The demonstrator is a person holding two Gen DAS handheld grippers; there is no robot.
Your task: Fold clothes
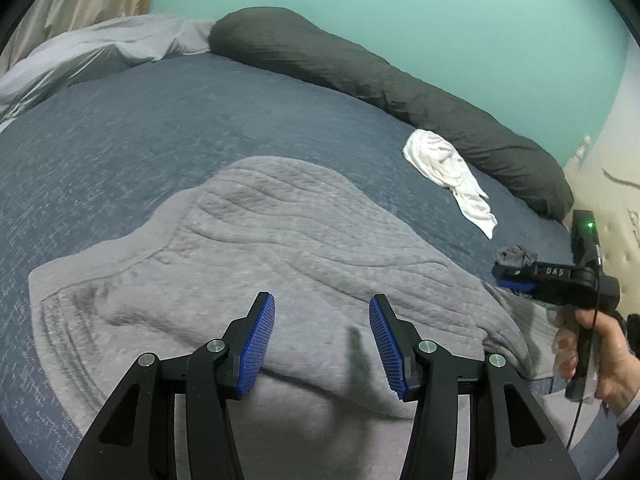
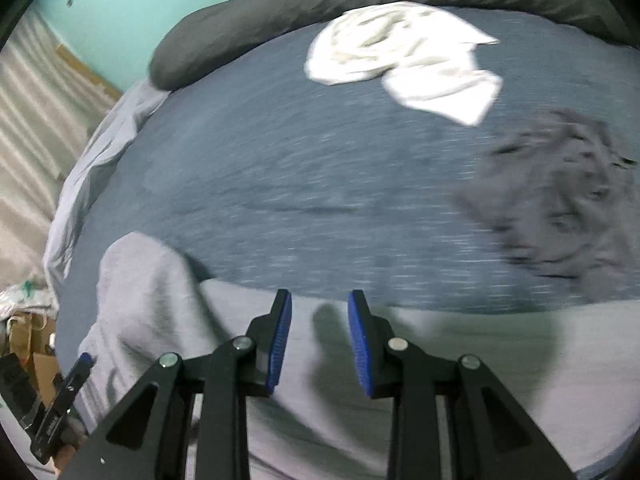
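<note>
A: Grey sweatshirt is lying spread out on the blue bed cover, right under both claws. The left gripper hangs over it with its jaws wide, nothing in them.

B: And further right? The right gripper sits partly open over the sweatshirt's edge, also empty. A white shirt and a dark grey bundle lie beyond, near the long dark pillow.

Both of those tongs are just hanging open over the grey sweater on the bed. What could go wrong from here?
The grey sweater lies rumpled, so the left tongs may pinch a ridge rather than an edge, giving a crooked fold. The right tongs, open near the hem, sit close to the dark crumpled garment and could snag it. The right view is blurred, so aim may be off.
</note>
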